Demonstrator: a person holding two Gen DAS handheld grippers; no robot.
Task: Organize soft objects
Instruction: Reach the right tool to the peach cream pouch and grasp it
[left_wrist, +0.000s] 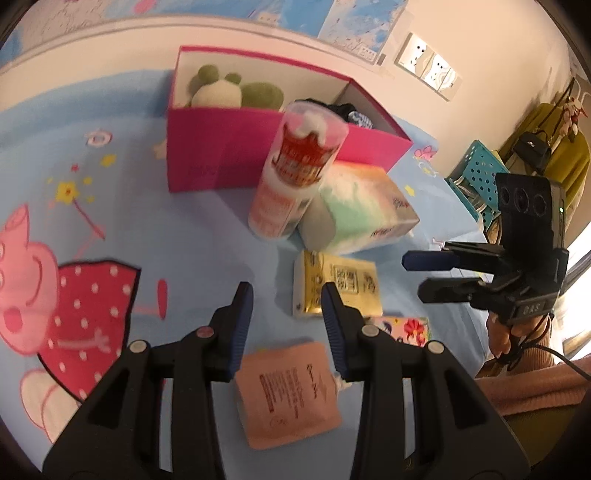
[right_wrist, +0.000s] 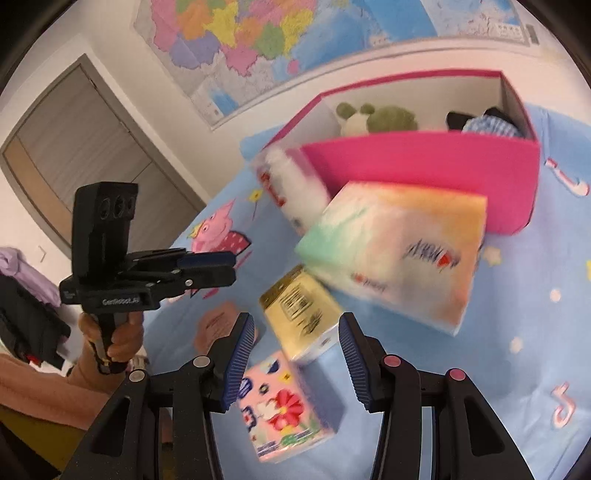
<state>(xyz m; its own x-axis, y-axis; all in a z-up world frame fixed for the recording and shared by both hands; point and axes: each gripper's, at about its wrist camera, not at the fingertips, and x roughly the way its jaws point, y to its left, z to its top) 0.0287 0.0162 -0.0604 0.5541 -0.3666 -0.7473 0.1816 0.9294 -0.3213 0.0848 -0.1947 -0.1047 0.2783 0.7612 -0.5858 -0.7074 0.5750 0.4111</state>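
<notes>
Pink packet (left_wrist: 290, 393) | under left hand-held gripper (left_wrist: 287, 325) (jaws apart)

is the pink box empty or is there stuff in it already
Not empty. The open-topped pink box already holds a green and white plush toy at one end and dark and blue checked fabric at the other.

The right gripper (right_wrist: 297, 354) hung with parted jaws and nothing between them over a floral tissue pack (right_wrist: 286, 410) on the blue sheet (right_wrist: 517, 369). Beyond lay a yellow pack (right_wrist: 299, 314), a big tissue pack (right_wrist: 399, 251) and a tube (right_wrist: 291, 188) beside the pink box (right_wrist: 424, 173), which held a plush (right_wrist: 369, 118). At left a hand (right_wrist: 110, 336) held the left gripper (right_wrist: 229, 267).
</notes>
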